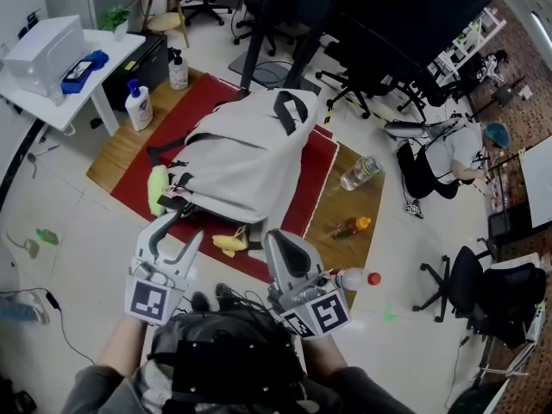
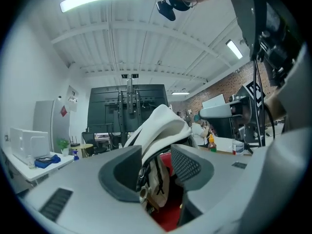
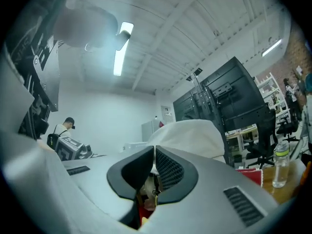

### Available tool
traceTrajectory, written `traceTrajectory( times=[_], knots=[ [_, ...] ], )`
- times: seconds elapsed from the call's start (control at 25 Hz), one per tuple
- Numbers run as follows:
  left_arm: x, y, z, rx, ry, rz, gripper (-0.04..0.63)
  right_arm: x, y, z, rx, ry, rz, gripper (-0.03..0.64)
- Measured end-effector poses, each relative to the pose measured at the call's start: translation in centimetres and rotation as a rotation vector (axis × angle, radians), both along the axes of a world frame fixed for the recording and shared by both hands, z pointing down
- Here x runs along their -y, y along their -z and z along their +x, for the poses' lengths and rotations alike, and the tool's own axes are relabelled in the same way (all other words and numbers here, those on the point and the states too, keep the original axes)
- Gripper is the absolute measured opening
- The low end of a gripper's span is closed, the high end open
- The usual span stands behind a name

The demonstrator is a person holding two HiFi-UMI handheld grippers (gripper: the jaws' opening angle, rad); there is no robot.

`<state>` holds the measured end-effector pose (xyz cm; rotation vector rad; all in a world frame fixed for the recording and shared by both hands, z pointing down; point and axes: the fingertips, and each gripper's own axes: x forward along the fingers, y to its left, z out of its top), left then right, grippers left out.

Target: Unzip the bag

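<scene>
**Q:** State of the left gripper (image 2: 156, 152)?
**A:** Released. The jaws stand wide apart. The edge of the bag (image 1: 246, 158) and a black strap (image 2: 157, 175) show in the gap. Contact with either jaw cannot be confirmed.

**Q:** State of the right gripper (image 3: 154, 152)?
**A:** Clenched. The jaws meet at the tips, leaving only a slit. A small pale item shows low in the slit, too small to identify.

**Q:** Location of the bag?
**A:** It lies on a red mat (image 1: 134, 175) on the floor, directly ahead of both grippers, with its black handle (image 1: 291, 109) at the far end. The left gripper is at the near-left corner, beside the black straps. The right gripper is near the near edge. A yellow item (image 1: 228, 242) lies at that edge, between the two grippers.

**Q:** Readable markings?
**A:** Each gripper carries a black-and-white square marker, one on the left cube (image 1: 155, 300) and one on the right cube (image 1: 323, 311). A red-capped bottle (image 1: 355, 278) lies just beside the right gripper. A pump bottle (image 1: 138, 106) stands near the white desk (image 1: 119, 48). Print on both bottles is too small to read.
</scene>
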<state>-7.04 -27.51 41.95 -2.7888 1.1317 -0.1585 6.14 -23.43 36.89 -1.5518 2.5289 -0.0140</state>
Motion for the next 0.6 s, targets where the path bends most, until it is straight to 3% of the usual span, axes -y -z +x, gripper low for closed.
traceTrajectory(
  times=[0.12, 0.28, 0.6],
  knots=[
    [0.1, 0.5, -0.2, -0.002, 0.003, 0.009, 0.124, 0.2, 0.7, -0.5, -0.007, 0.009, 0.023, 0.020],
    [0.1, 0.8, -0.3, -0.010, 0.007, 0.002, 0.032, 0.0, 1.5, -1.3, 0.007, 0.045, 0.049, 0.017],
    [0.2, 0.3, -1.2, -0.004, 0.025, -0.030, 0.026, 0.4, 1.3, -1.7, 0.003, 0.055, 0.048, 0.015]
  ],
)
